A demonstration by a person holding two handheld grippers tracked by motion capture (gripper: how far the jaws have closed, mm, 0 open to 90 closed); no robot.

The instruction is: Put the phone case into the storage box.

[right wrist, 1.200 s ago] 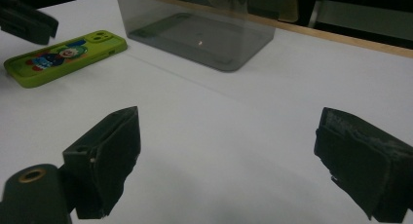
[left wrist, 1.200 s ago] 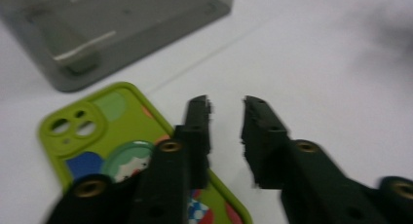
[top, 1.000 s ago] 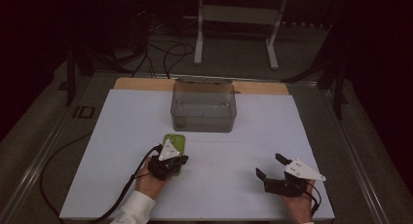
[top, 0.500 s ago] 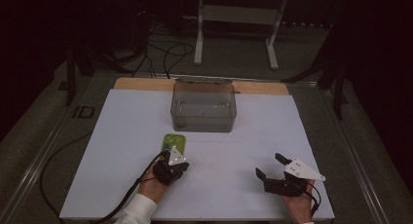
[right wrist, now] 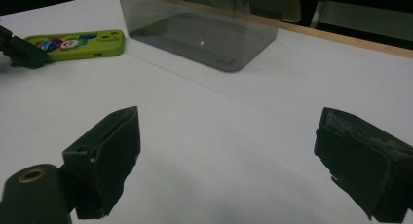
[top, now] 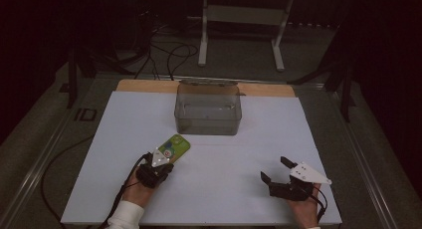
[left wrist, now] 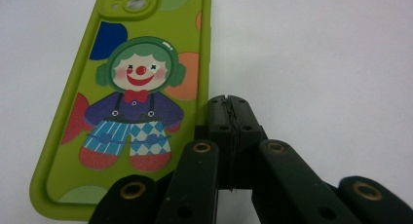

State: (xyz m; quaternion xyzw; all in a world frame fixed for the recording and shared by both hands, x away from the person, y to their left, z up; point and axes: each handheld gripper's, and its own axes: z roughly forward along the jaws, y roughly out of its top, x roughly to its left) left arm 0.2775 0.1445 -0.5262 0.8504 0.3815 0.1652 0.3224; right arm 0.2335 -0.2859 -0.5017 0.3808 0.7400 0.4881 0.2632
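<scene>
Covering most of the scene, the white worktop [top: 209,189] carries a clear grey plastic bin [top: 208,109] toward its far side, well apart from both hands. Nearer the person, left of centre, a green phone case [top: 174,146] printed with a clown lies flat with its printed back up. The left gripper [left wrist: 229,103], its jaws pressed together with nothing between them, sits just beside the case's long edge, while the right gripper [top: 272,170] rests with jaws spread apart.
</scene>
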